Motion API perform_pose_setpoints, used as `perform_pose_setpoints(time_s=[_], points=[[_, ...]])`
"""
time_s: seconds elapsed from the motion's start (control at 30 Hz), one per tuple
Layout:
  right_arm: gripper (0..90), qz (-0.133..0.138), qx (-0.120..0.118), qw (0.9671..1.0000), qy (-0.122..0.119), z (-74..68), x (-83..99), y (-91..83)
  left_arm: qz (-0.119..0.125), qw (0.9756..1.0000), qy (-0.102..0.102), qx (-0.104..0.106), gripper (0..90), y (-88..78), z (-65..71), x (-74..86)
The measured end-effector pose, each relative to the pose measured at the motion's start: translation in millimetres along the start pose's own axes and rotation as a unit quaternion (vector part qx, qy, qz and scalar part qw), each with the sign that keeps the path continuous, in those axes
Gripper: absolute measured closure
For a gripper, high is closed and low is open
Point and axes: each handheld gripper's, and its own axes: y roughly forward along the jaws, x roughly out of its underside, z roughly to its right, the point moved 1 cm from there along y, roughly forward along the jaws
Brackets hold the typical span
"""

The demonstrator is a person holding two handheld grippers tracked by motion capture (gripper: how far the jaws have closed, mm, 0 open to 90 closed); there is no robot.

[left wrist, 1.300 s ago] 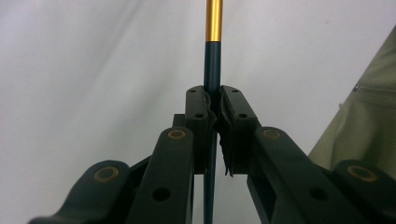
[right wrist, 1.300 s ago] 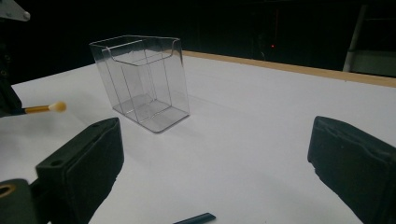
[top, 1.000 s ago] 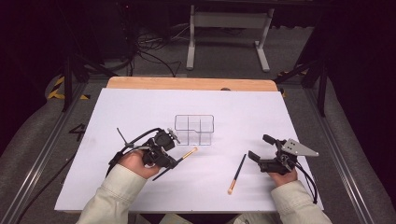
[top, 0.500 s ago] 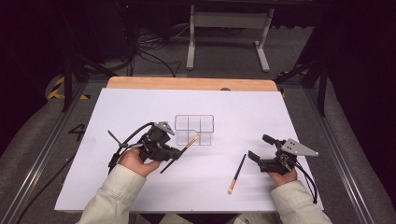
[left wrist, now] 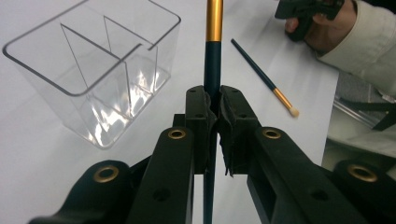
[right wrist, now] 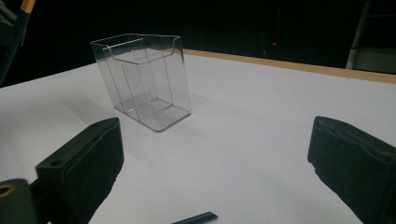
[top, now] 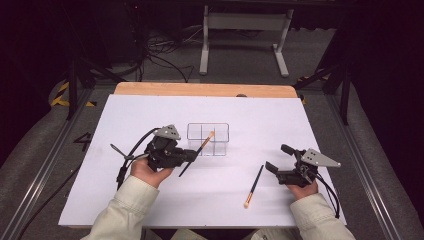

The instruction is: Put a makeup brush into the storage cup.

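**Left claw grips a brush beside the clear box**

From the high view, the left claw (top: pixel 192 156) is clenched on a dark-handled brush (top: pixel 198 152), which slants up off the desk (top: pixel 125 210) with its pale tip at the front wall of the clear box (top: pixel 208 139). The box stands near the middle of the white desk and has dividers inside. The right claw (top: pixel 280 159) is near the right edge, jaws spread apart and holding nothing. A second brush (top: pixel 253 186) lies flat on the desk just left of that claw, its pale tip toward the person

In the left gripper view, the two black jaws press together on the brush (left wrist: pixel 212 70), its dark handle running straight up between them to a gold band. The clear box (left wrist: pixel 98 70) sits to the left, close by but apart from the handle. The second brush (left wrist: pixel 264 77) lies on the desk to the right, and the other hand (left wrist: pixel 322 32) shows at the top right

In the right gripper view, the jaws stand wide with bare desk (right wrist: pixel 261 116) between them. The clear box (right wrist: pixel 144 79) stands upright ahead to the left. A dark handle end (right wrist: pixel 194 218) of the second brush lies at the bottom edge
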Motion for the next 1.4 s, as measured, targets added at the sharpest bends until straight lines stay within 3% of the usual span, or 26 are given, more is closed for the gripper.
perform_pose_setpoints(time_s=[0.1, 0.23, 0.43, 0.53, 0.67, 0.73, 0.8, 1.13, 1.23, 1.4], points=[[3.8, -0.001, 0.000, 1.0000, -0.001, 0.0, 0.0, 0.1, 0.030, 0.9995, 0.011, -0.001, 82.4, 0.0, -4.2, 2.9], [3.8, -0.001, -0.001, 1.0000, 0.000, -0.4, -0.1, -0.1, 0.070, 0.9975, 0.004, 0.009, 82.4, 0.3, -10.8, 8.4], [3.9, 0.000, -0.003, 1.0000, 0.000, -0.5, -0.1, 0.2, 0.125, 0.9916, 0.034, 0.004, 82.4, 3.1, -17.4, 17.7], [3.9, 0.000, -0.004, 1.0000, 0.000, -0.6, -0.1, 0.2, 0.136, 0.9902, 0.032, 0.007, 82.4, 3.8, -18.6, 20.2], [3.8, 0.001, -0.004, 1.0000, 0.000, -0.5, -0.1, 0.2, 0.165, 0.9854, 0.040, 0.011, 82.4, 5.2, -20.2, 24.2], [3.9, 0.001, -0.005, 1.0000, 0.000, -0.7, -0.2, 0.3, 0.184, 0.9807, 0.065, 0.002, 82.4, 5.5, -20.6, 26.4], [3.9, 0.000, -0.005, 1.0000, 0.000, -0.6, -0.1, 0.3, 0.194, 0.9783, 0.073, -0.002, 82.4, 5.8, -20.4, 27.9], [3.8, 0.000, -0.006, 1.0000, 0.001, -0.8, -0.1, 0.6, 0.228, 0.9710, 0.070, 0.010, 82.3, 6.3, -22.9, 27.3], [3.9, 0.000, -0.006, 1.0000, 0.001, -0.7, 0.0, 0.6, 0.246, 0.9667, 0.068, 0.012, 82.3, 7.5, -23.8, 23.5], [3.9, -0.001, -0.005, 1.0000, 0.001, -0.5, 0.1, 0.4, 0.249, 0.9663, 0.062, 0.018, 82.4, 9.6, -27.4, 13.3]])
